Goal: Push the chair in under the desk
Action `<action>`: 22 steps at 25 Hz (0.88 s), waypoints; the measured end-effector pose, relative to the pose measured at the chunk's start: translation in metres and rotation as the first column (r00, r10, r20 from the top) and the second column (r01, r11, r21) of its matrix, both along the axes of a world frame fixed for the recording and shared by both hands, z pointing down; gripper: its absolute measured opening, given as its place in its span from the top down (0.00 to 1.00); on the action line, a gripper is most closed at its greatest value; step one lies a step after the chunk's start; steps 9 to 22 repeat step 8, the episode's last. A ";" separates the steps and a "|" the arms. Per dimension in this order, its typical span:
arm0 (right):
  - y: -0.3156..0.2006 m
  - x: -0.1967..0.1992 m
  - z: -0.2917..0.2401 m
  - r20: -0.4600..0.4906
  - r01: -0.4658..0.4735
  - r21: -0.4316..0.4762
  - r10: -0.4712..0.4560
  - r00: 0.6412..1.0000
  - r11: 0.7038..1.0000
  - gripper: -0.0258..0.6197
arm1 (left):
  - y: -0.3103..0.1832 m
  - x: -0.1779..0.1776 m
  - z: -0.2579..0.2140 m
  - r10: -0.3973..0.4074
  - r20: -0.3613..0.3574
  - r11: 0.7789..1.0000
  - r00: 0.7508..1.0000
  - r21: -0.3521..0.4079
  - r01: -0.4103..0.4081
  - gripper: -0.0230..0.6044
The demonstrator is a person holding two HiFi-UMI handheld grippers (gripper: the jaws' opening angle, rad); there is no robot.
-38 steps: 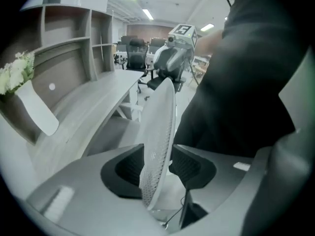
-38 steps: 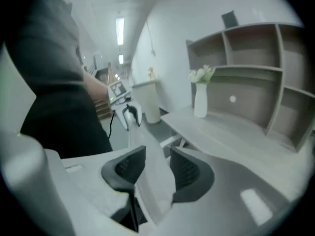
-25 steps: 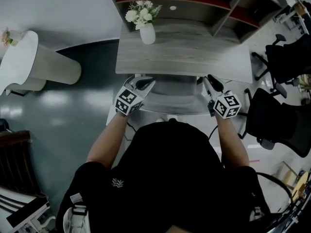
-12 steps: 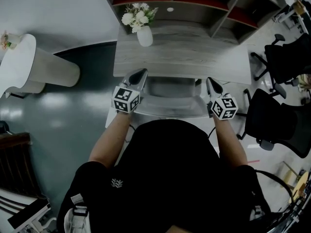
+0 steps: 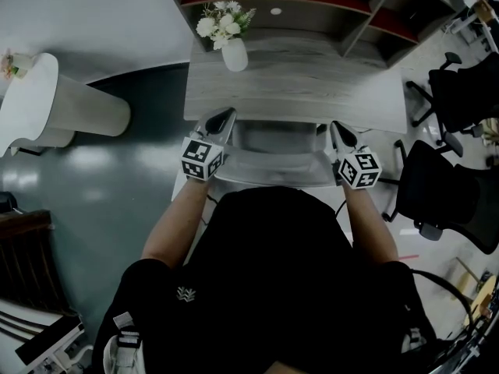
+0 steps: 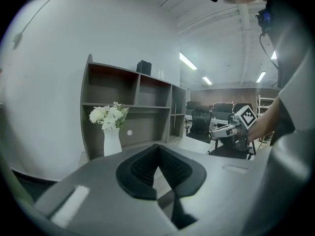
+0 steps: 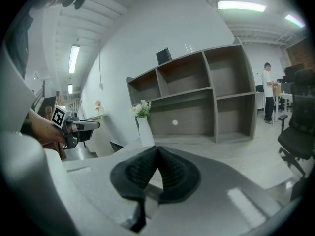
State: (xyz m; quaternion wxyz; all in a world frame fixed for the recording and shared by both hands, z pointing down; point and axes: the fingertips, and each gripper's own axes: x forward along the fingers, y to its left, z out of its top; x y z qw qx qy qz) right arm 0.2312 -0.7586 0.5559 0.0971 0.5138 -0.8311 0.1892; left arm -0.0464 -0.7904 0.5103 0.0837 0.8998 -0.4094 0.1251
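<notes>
A light grey chair (image 5: pixel 274 168) stands in front of me, its seat partly beneath the grey wooden desk (image 5: pixel 312 84). My left gripper (image 5: pixel 221 120) is at the chair's left side and my right gripper (image 5: pixel 340 132) at its right side, both tips reaching the desk's front edge. Both are shut with nothing between the pads, as the left gripper view (image 6: pixel 158 149) and the right gripper view (image 7: pixel 157 151) show. Whether they touch the chair I cannot tell. A white vase of flowers (image 5: pixel 234 51) stands on the desk's far left.
A grey shelf unit (image 5: pixel 312 6) backs the desk. Black office chairs (image 5: pixel 448 197) crowd the right side. A white rounded stand (image 5: pixel 47 104) is at the left, a dark wooden chair (image 5: pixel 23 263) lower left. A person (image 7: pixel 268 90) stands far off.
Both grippers have moved toward the desk and the chair has slid a little farther under it. The right gripper's jaws have closed.
</notes>
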 end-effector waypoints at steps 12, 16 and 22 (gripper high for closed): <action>0.004 -0.011 -0.002 -0.002 -0.002 0.007 0.002 1.000 1.000 0.96 | 0.006 -0.015 0.003 -0.007 0.000 1.000 1.000 -0.002 0.007 0.95; 0.004 -0.011 -0.002 -0.002 -0.002 0.007 0.002 1.000 1.000 0.96 | 0.006 -0.015 0.003 -0.007 0.000 1.000 1.000 -0.002 0.007 0.95; 0.004 -0.011 -0.002 -0.002 -0.002 0.007 0.002 1.000 1.000 0.96 | 0.006 -0.015 0.003 -0.007 0.000 1.000 1.000 -0.002 0.007 0.95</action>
